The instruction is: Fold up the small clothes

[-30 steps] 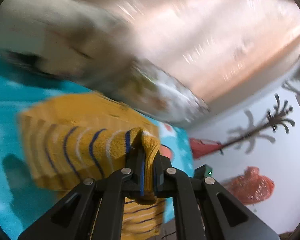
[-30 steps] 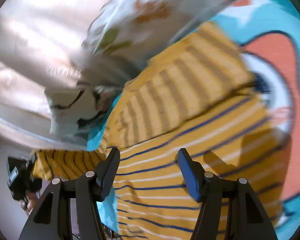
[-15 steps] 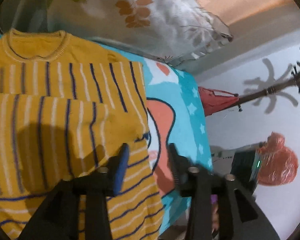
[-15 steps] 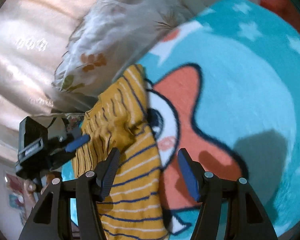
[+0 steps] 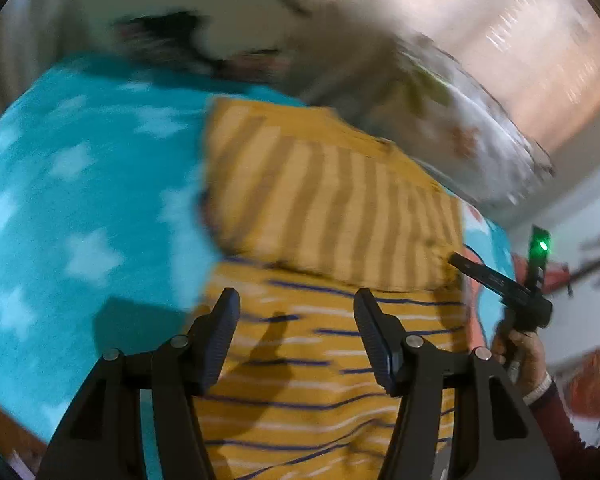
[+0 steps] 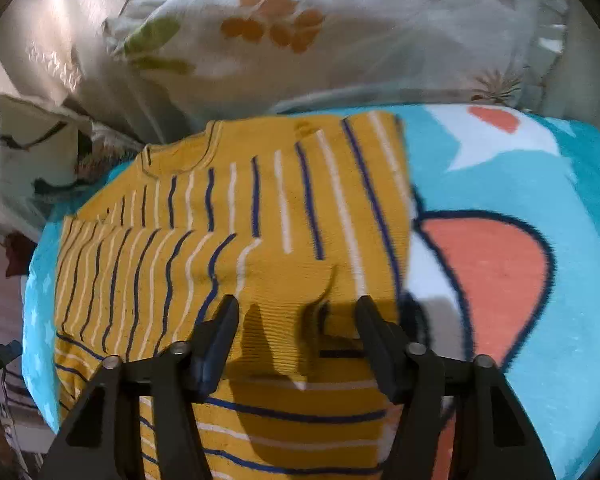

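**Right wrist view: both tools spread wide over the folded sweater**

Right wrist view puts your right tool [image 6: 296, 320] low over the near end of the yellow striped sweater [image 6: 236, 216], its two black fingers [image 6: 216, 336] spread wide with nothing between them. Just under the gap lies the ribbed cuff of a sleeve folded across the body of the garment; whether the fingertips touch the knit you cannot tell from here. The sweater lies flat on the blue blanket [image 6: 540, 208] that covers the bed, its neckline pointing toward the far edge and its right side running along the blanket's orange and white cartoon print. Beyond the neckline, a white floral pillow [image 6: 340, 32] lies along the far edge of the bed, and a second, smaller cushion [image 6: 32, 152] sits at the far left corner.

In the left wrist view, which is blurred, your left tool [image 5: 296, 332] is also wide apart and holds nothing, hovering above the sweater's [image 5: 332, 240] striped lower part. The starred stretch of the blanket [image 5: 80, 200] fills the left of that view. At the right edge, your right hand [image 5: 520, 356] grips the handle of the other tool, whose green light glows above it.
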Demonstrator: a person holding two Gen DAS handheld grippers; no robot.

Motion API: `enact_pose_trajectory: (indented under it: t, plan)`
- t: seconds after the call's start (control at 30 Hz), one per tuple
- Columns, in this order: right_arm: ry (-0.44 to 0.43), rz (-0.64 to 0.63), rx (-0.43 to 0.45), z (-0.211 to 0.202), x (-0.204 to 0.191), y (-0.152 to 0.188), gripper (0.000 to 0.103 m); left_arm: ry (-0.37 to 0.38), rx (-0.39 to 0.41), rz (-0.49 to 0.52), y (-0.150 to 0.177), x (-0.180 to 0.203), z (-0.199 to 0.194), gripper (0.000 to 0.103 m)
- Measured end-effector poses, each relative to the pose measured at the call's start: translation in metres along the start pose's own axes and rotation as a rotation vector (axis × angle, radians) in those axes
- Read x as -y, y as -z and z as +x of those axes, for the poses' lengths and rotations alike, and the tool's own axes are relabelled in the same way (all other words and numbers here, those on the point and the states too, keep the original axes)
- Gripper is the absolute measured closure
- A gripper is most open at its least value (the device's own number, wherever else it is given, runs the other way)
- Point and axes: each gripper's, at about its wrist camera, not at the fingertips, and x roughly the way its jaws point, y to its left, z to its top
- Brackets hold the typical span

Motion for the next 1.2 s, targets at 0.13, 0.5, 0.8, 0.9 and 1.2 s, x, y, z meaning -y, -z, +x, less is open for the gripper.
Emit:
enact_pose_trajectory:
  t: [0.13,0.5,0.8,0.9,1.2]
  plan:
    - [-0.001,-0.072,0.015,-0.014,-0.013,-0.001,0.098,-0.065,0.026,-0.076,0.007,-0.039,-0.008,0.045]
    - [0.215,0.094,0.011,-0.012,0.045,-0.052,0.098,-0.08,-0.012,-0.038,-0.006,-0.043,0.018,0.045]
    - [0.058,-0.044,0.112,-0.048,-0.054,-0.057,0.054,-0.099,-0.11,0.048,-0.007,-0.03,0.076,0.04]
    - [-0.094,-0.145,0.058,-0.032,-0.119,-0.061,0.047,-0.076,-0.137,0.026,-0.003,-0.034,0.084,0.063]
    - [-0.094,-0.555,-0.043,0.054,-0.319,-0.064,0.04,-0.007,-0.176,-0.006,0.039,-0.045,0.061,0.1]
